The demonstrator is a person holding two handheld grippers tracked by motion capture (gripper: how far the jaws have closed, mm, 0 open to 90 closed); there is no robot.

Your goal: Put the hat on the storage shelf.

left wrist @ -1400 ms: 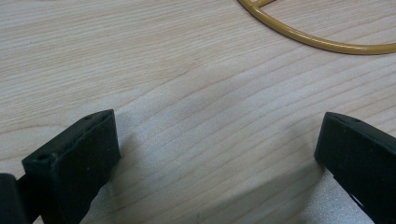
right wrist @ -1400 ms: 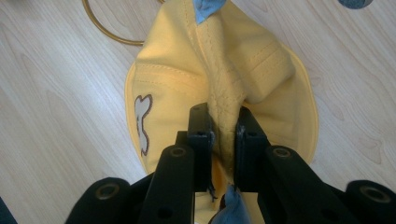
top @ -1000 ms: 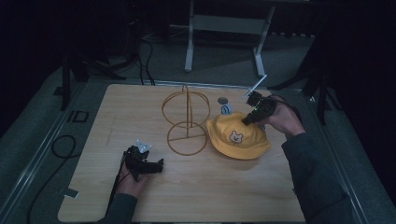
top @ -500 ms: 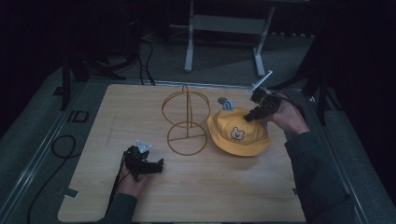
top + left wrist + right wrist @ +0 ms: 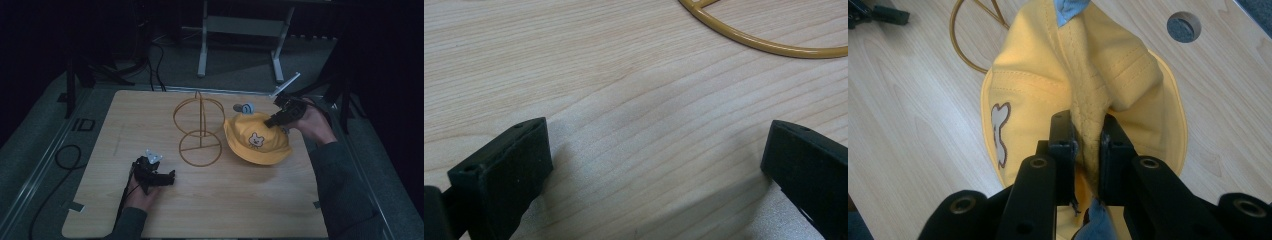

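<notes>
High view takes in the wooden tabletop (image 5: 250,205) first, pale and mostly bare, with a small round hole (image 5: 1183,26) in it near the far right corner. Next in size is the yellow hat (image 5: 257,142), a soft cloth bucket hat with a little animal face on its front, lying on the right half of the tabletop just beside the wire stand (image 5: 199,131). It looks light and limp: in the right gripper view the crown folds into a stitched ridge where it is pinched, so it should sag and swing when lifted and will not hold its shape. That seamed ridge of the crown seems the sound place to hold; the brim is floppier and a blue-grey tab (image 5: 244,107) hangs off the far edge.

The stand, two yellow wire rings on an upright rod, rises close to the hat's left side and is the one thing in the way; it looks light enough to tip if the brim drags across it.

The right tongs (image 5: 1082,145) are clenched on the crown fabric. The left tongs (image 5: 168,176) rest low near the front left, well apart from the hat, spread wide over bare wood with nothing between them.
</notes>
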